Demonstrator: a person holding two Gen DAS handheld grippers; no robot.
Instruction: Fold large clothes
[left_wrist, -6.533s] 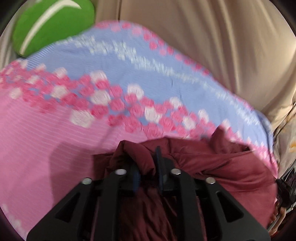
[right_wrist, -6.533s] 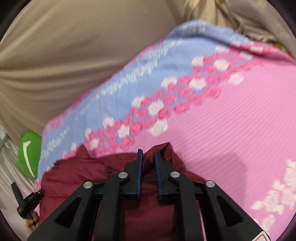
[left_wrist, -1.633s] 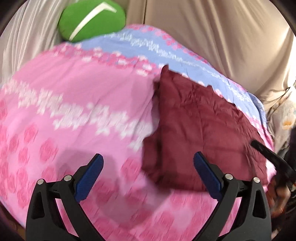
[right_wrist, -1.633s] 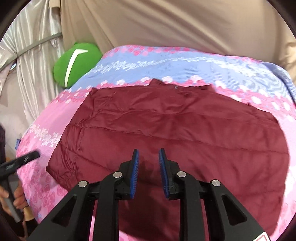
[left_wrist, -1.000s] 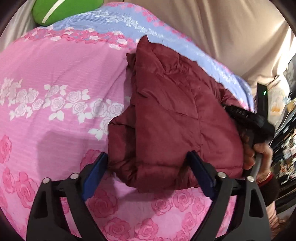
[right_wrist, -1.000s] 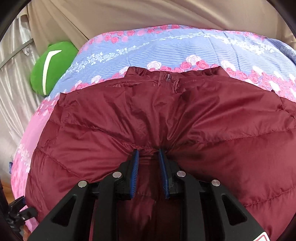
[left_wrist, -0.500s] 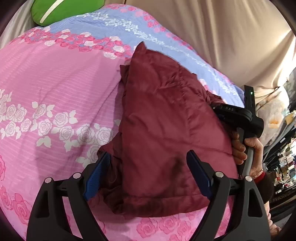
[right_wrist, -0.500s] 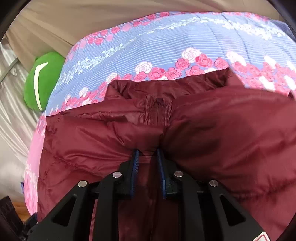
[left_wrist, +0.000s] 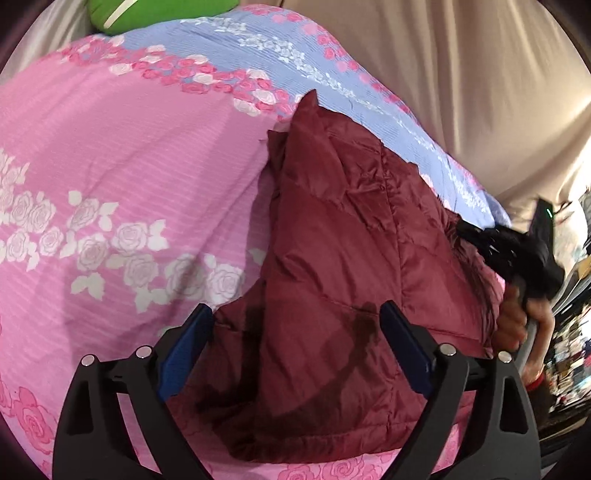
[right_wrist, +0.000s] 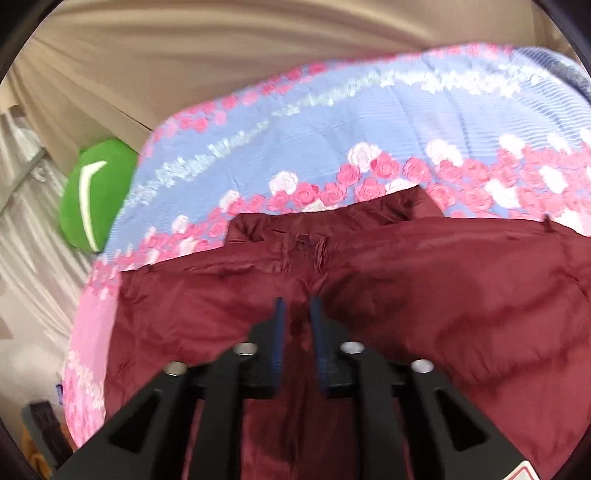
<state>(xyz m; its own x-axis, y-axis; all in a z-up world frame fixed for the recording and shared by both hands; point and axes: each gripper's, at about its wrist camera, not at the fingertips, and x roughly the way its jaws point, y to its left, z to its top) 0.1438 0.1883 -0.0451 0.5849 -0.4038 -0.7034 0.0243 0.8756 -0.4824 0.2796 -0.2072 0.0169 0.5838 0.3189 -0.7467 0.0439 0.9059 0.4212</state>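
Observation:
A dark red padded jacket (left_wrist: 343, 266) lies folded on a pink and blue flowered bedspread (left_wrist: 122, 155). My left gripper (left_wrist: 295, 332) is open wide, its blue pads astride the jacket's near end, just above the fabric. My right gripper (right_wrist: 297, 314) is shut on a pinch of the jacket (right_wrist: 424, 295) below its collar, and lifts it a little. The right gripper with the hand that holds it shows in the left wrist view (left_wrist: 517, 254) at the jacket's right edge.
A green cushion (right_wrist: 92, 195) lies at the head of the bed; it also shows in the left wrist view (left_wrist: 155, 13). Beige curtains (right_wrist: 184, 55) hang behind the bed. Cluttered shelves (left_wrist: 569, 332) stand at the far right.
My right gripper has closed on the jacket fabric and pulled it up and back. My left gripper has moved in over the jacket's near end, still open.

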